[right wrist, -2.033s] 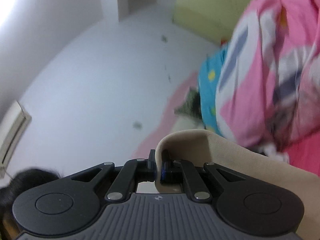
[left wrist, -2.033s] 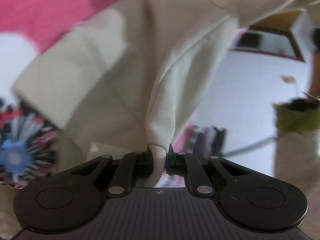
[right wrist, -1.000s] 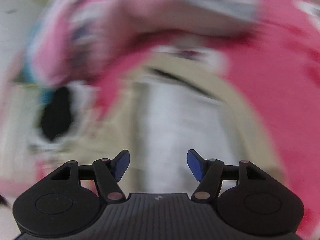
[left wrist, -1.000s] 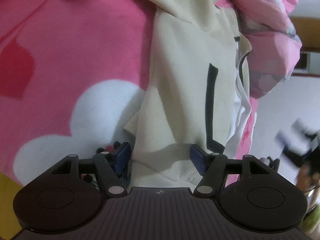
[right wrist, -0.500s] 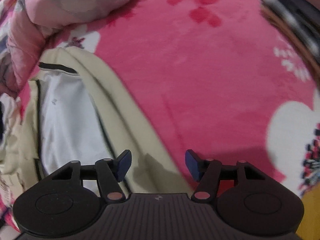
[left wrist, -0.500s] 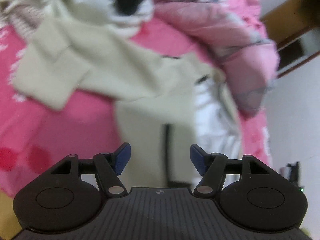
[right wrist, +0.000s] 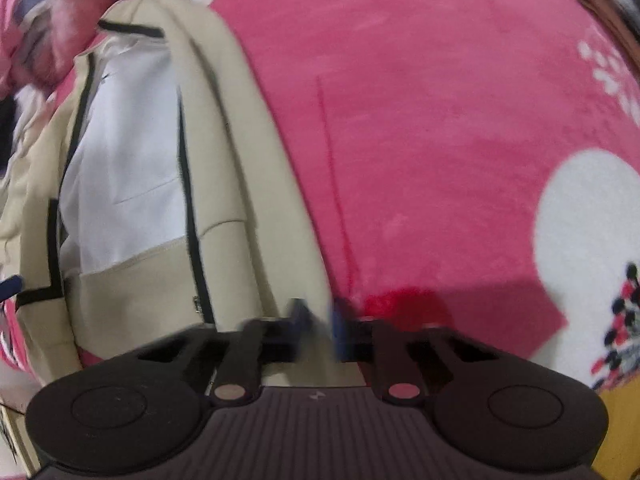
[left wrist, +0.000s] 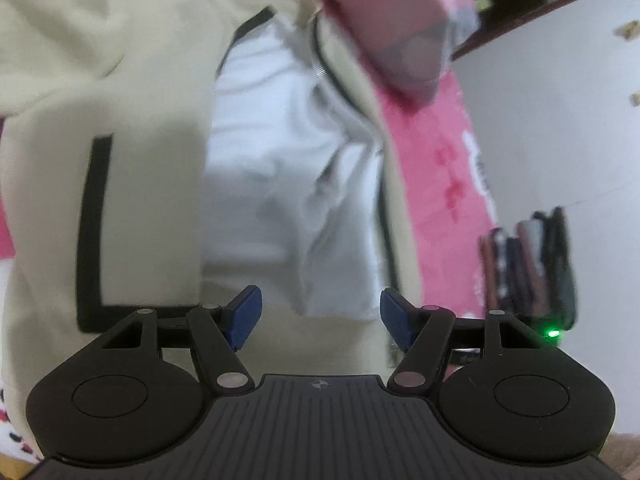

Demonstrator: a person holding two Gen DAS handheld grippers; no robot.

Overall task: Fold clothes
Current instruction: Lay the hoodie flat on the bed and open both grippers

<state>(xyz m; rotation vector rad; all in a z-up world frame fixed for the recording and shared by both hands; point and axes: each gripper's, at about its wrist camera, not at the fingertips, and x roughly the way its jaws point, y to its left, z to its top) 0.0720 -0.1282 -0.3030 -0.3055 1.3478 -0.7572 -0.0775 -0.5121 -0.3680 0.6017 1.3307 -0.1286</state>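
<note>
This is a bedroom in a home. A bed is covered by a plush pink blanket (right wrist: 420, 128) printed with white cloud shapes and small cartoon figures. A crumpled pink quilt (left wrist: 400, 20) is bunched at the blanket's far end. Beyond the bed, a plain white wall (left wrist: 560, 120) carries a dark wooden-framed opening (left wrist: 540, 4).

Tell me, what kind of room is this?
Probably a bedroom. A cream zip-up jacket with black trim lies on a fluffy pink blanket with white patches, like a bed cover, beside a bunched pink quilt.
</note>
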